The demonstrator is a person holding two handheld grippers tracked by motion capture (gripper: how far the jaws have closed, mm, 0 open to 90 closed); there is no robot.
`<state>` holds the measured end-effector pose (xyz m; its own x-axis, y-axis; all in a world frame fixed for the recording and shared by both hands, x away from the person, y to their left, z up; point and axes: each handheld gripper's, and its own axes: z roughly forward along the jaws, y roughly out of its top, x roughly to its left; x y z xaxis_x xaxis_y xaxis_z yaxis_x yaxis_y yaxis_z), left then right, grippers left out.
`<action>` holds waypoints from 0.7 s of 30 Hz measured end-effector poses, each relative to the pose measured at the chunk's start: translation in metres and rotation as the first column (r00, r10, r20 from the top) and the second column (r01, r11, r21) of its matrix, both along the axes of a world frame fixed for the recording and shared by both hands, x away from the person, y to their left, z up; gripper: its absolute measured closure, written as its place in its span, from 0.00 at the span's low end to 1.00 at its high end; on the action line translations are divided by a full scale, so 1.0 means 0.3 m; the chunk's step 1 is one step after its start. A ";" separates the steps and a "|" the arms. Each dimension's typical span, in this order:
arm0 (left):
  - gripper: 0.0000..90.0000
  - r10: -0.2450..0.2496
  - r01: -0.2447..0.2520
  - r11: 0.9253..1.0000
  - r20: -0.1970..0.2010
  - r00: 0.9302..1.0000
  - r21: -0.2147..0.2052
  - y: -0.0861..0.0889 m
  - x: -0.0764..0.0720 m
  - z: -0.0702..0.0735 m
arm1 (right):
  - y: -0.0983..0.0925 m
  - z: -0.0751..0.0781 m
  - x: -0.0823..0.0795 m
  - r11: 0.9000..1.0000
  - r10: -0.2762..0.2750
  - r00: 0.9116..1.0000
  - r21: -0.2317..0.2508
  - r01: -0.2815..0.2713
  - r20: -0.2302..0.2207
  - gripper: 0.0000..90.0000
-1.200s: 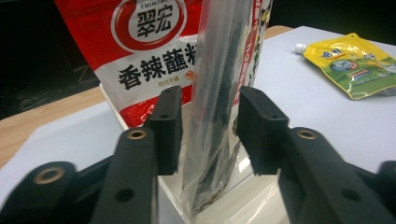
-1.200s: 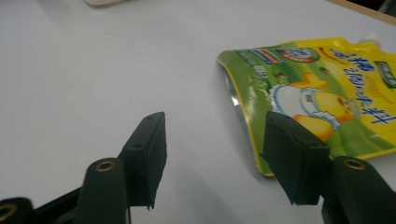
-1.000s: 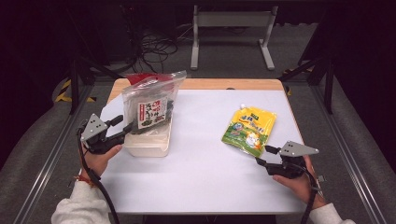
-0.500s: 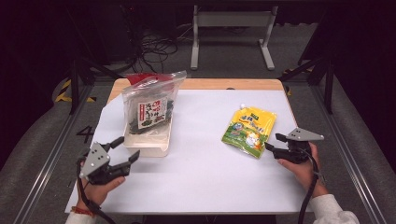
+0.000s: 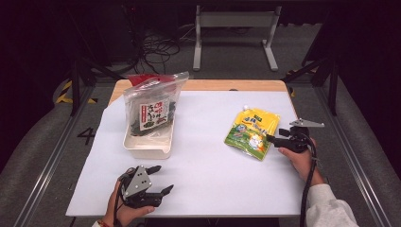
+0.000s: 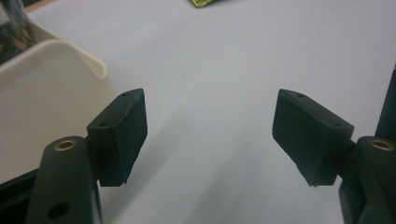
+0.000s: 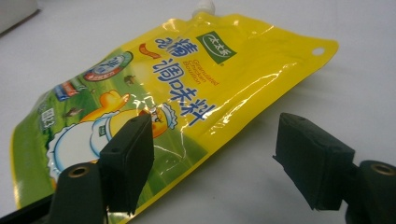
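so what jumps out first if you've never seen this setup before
The bright yellow-green seasoning pouch lies flat on the right of the white table, with the right tool open at its edge. At the left a clear bag of dark dried food stands in a white tray. The left tool sits open and empty near the front edge.
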<state>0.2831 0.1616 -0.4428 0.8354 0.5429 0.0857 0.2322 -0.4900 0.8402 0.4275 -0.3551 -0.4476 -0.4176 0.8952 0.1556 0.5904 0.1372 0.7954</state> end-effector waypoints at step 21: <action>0.29 -0.044 0.046 0.998 -0.038 0.998 0.045 -0.026 0.016 -0.025 | 0.037 -0.023 0.070 0.992 -0.022 0.994 0.124 0.036 -0.109 0.46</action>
